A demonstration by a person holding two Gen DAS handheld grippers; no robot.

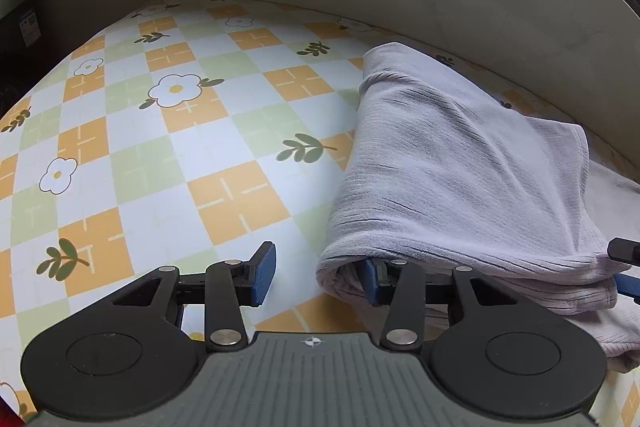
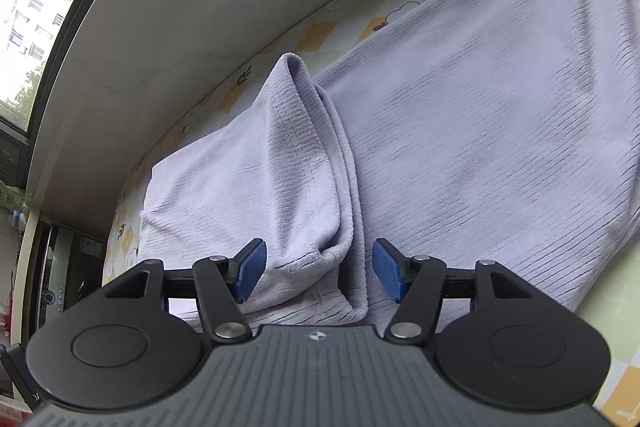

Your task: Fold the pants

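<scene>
You are mid-fold: the lilac pants (image 2: 480,131) lie along the table's (image 1: 168,155) far edge by the wall, one layer doubled over. Your right gripper (image 2: 318,273) stands open astride the raised fold, your left gripper (image 1: 320,275) open, one finger tucked under the cloth corner. Next, I judge, pinch both edges.
</scene>
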